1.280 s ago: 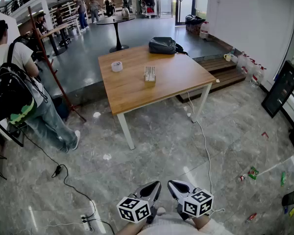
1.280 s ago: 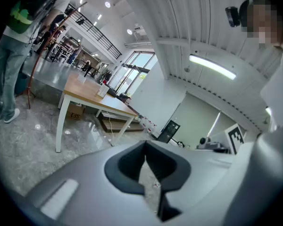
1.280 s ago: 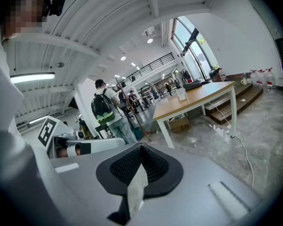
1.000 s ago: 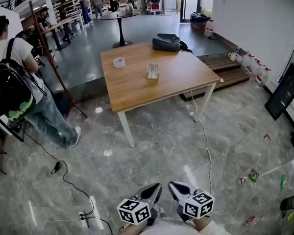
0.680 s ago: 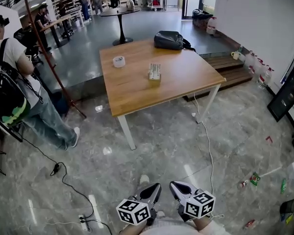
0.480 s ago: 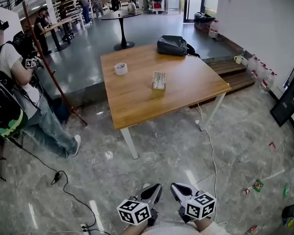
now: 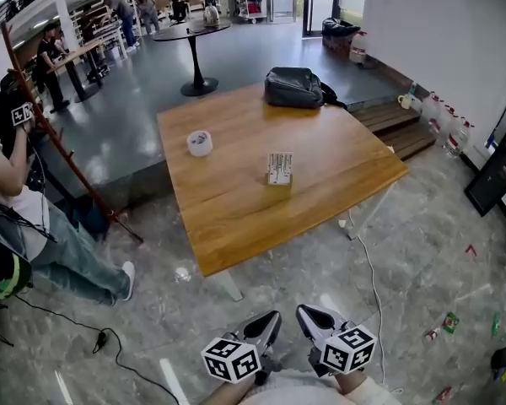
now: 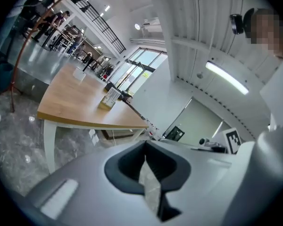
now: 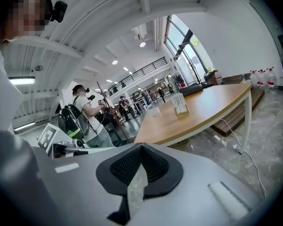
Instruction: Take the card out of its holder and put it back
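Observation:
A card stands upright in its small holder (image 7: pixel 279 169) near the middle of the wooden table (image 7: pixel 236 209); the holder (image 8: pixel 108 99) (image 9: pixel 179 104) also shows far off in both gripper views. My left gripper (image 7: pixel 272 319) and right gripper (image 7: pixel 304 314) hang side by side at the bottom of the head view, well short of the table's near edge. Both are shut with nothing between the jaws.
A roll of tape (image 7: pixel 200 143) lies on the table's left part and a dark bag (image 7: pixel 295 87) at its far edge. A person with a backpack (image 7: pixel 17 226) stands at the left by a leaning red pole (image 7: pixel 63 150). A cable (image 7: pixel 369 268) runs over the marble floor.
The table has come closer and lower in the head view as I walk toward it. The grippers stay shut and in the same place in the frame.

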Demonstrator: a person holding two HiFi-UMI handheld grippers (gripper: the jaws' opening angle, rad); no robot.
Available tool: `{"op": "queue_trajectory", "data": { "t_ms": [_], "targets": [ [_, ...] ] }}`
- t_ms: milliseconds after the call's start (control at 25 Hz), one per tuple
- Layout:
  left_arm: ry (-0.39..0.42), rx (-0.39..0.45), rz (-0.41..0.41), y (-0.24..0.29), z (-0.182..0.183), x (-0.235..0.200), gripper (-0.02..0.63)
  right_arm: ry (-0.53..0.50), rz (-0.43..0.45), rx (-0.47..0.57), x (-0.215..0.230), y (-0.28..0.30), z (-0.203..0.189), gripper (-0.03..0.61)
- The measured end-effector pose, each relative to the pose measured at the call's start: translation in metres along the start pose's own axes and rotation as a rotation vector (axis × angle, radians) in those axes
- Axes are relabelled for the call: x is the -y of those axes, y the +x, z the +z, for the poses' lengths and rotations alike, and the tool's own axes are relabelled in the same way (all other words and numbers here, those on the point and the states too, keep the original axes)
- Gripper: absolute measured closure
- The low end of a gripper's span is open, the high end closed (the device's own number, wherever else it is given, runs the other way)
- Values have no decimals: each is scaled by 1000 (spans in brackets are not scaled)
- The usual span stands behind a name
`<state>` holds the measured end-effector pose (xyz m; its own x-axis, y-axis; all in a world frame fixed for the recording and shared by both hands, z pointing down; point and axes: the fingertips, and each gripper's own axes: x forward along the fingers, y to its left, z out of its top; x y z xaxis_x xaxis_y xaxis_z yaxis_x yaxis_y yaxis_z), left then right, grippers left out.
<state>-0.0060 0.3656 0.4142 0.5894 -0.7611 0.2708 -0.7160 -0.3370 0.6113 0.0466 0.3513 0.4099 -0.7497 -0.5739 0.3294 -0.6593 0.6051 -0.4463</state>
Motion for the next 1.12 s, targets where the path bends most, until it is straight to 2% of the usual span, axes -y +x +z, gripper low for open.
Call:
{"op": "queue_trajectory", "data": {
  "t_ms": [280, 400, 720, 880, 1120],
  "targets": [
    [-39, -26, -15, 43, 40, -42, 606, 45, -51, -8, 41, 43, 29, 581],
    [-25, -3, 7, 65, 66, -64, 606, 41, -51, -4, 63, 71, 49, 581],
    [49, 19, 51, 160, 142, -109, 606, -12, 9, -5, 129, 159, 131, 581],
    [38, 22, 58, 212, 176, -122, 606, -71, 53, -49, 155, 192, 161, 581],
    [1, 58, 110, 261, 210, -147, 606, -91, 98, -71, 195, 223, 196, 581]
  ]
}}
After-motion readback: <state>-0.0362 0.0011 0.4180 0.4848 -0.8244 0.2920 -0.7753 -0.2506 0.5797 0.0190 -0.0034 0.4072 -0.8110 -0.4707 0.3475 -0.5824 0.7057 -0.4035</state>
